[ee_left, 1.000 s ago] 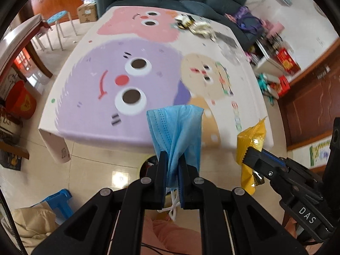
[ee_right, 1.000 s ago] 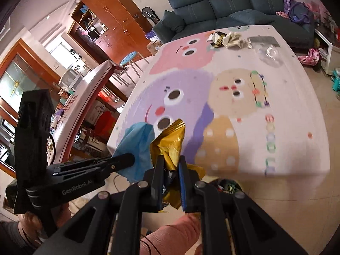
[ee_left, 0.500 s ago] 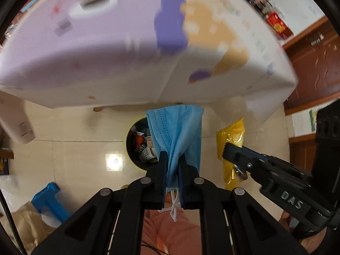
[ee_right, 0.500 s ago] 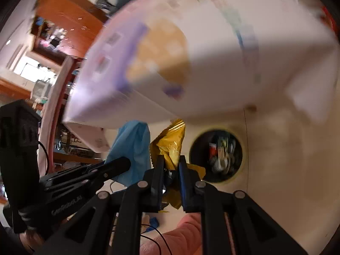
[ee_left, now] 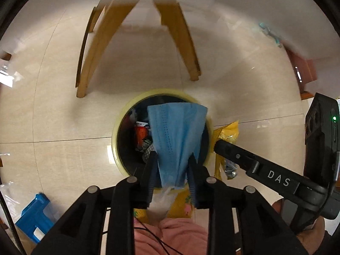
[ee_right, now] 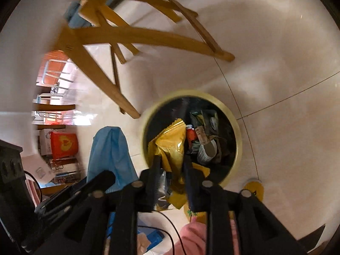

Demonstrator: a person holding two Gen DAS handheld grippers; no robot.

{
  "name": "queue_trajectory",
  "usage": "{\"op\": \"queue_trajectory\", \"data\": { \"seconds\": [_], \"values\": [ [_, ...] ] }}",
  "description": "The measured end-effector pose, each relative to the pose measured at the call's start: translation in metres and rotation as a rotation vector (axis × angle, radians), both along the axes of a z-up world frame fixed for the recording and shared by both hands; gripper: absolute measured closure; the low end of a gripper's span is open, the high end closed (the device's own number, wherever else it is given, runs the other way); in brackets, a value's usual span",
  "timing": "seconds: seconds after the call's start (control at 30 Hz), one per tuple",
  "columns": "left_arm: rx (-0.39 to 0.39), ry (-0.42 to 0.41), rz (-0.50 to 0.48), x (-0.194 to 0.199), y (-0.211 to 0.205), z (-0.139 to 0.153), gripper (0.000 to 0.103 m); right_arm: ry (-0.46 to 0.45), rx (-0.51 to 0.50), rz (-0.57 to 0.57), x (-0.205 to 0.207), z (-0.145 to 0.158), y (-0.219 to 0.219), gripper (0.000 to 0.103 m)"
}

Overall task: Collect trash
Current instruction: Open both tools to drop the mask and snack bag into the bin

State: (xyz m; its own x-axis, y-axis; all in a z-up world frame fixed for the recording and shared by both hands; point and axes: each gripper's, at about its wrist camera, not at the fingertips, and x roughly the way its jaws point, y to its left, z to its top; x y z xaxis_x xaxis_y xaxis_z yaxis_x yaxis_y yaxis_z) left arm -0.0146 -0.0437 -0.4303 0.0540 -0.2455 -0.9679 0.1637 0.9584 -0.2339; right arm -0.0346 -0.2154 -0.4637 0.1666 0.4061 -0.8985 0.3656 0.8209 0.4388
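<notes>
Blue mask: the face mask (ee_left: 177, 140) is hanging between the left gripper (ee_left: 173, 165) jaws, which look spread apart around its lower folds rather than pinching; it is dangling over the trash bin (ee_left: 119, 125) mouth.
Mask handling: soft, very light, limp fabric; it is likely clinging to the pads, so a shake may be needed.
Yellow wrapper: the crinkled foil wrapper (ee_right: 170, 146) is sitting between the right gripper (ee_right: 171, 165) jaws, which are also standing apart, above the same bin (ee_right: 238, 127).
Wrapper handling: light, slippery, springy; best pinched at a flat edge.
Bin contents: assorted litter (ee_right: 204, 136) is already lying inside.
</notes>
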Motion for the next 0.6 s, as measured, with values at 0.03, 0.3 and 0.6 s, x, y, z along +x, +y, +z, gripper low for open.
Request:
{"op": "queue_trajectory", "data": {
  "seconds": [0.03,0.3,0.6],
  "values": [
    [0.005,0.009,0.002,0.002,0.001,-0.007,0.062,0.008,-0.006,0.004,0.002,-0.007,0.001,0.061],
    [0.035,0.013,0.022,0.003,0.007,-0.025,0.036,0.026,-0.026,0.030,-0.003,-0.026,0.009,0.057],
    [0.069,-0.022,0.023,-0.001,0.007,-0.010,0.036,0.002,-0.033,0.031,-0.011,-0.016,0.008,0.041]
  ]
}}
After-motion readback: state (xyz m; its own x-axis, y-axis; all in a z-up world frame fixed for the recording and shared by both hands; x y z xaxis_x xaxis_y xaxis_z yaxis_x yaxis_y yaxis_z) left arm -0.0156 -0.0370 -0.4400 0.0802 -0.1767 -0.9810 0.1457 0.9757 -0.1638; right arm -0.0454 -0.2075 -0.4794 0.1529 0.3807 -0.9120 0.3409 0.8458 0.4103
